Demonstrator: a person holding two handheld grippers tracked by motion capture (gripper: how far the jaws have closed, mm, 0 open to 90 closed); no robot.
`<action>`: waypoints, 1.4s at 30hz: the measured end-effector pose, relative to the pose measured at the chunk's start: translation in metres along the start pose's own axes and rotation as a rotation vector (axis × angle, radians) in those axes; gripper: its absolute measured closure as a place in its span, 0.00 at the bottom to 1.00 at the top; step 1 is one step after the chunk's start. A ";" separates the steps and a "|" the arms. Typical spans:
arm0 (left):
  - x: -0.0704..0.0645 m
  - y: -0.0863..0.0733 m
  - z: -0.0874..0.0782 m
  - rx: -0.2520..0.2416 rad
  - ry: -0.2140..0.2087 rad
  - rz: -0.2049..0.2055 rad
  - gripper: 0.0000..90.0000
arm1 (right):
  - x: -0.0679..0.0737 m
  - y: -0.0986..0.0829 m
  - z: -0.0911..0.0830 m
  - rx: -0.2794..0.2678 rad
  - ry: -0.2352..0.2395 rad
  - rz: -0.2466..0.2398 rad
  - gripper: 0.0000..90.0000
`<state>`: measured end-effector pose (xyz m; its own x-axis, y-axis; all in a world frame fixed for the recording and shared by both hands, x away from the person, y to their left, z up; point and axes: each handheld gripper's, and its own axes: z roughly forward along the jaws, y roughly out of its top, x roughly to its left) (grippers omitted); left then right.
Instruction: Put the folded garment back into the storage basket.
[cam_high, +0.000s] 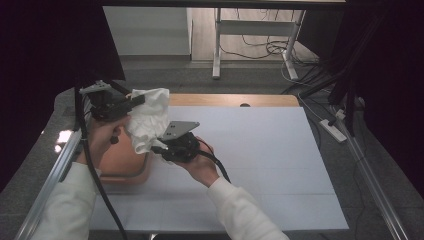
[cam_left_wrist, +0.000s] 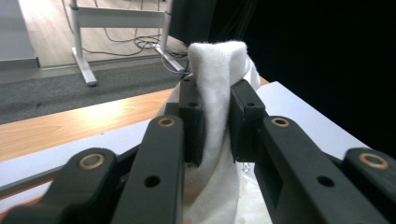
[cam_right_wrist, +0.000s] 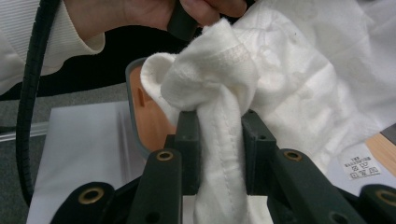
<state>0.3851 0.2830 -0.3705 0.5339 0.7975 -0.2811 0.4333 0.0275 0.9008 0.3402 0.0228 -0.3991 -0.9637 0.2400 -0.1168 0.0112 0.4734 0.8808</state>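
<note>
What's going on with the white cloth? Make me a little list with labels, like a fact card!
Thing held: white cloth, crumpled, lifted off the table
Left gripper: jaws shut on a fold of the cloth
Right gripper: jaws shut on another bunched part
Label: small care tag on the cloth
Below: orange tray with a grey rim, at the table's left side
Table: covered with a white sheet, wooden edge at the far side

the care label (cam_right_wrist: 360, 166) on the white cloth (cam_right_wrist: 299, 88) (print too small) can't be read.
</note>
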 end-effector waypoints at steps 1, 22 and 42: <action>0.002 0.000 -0.001 0.001 0.004 -0.001 0.85 | 0.000 0.002 0.004 -0.004 0.004 0.005 0.80; 0.047 0.002 -0.020 0.011 0.050 -0.033 0.85 | 0.005 0.025 0.060 0.002 0.056 0.022 0.80; 0.071 -0.026 -0.004 0.094 0.074 -0.061 0.85 | 0.009 0.010 0.096 0.069 0.096 0.056 0.80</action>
<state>0.4089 0.3408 -0.4130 0.4506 0.8385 -0.3064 0.5317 0.0236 0.8466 0.3575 0.1111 -0.4358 -0.9821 0.1871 -0.0215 0.0804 0.5199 0.8504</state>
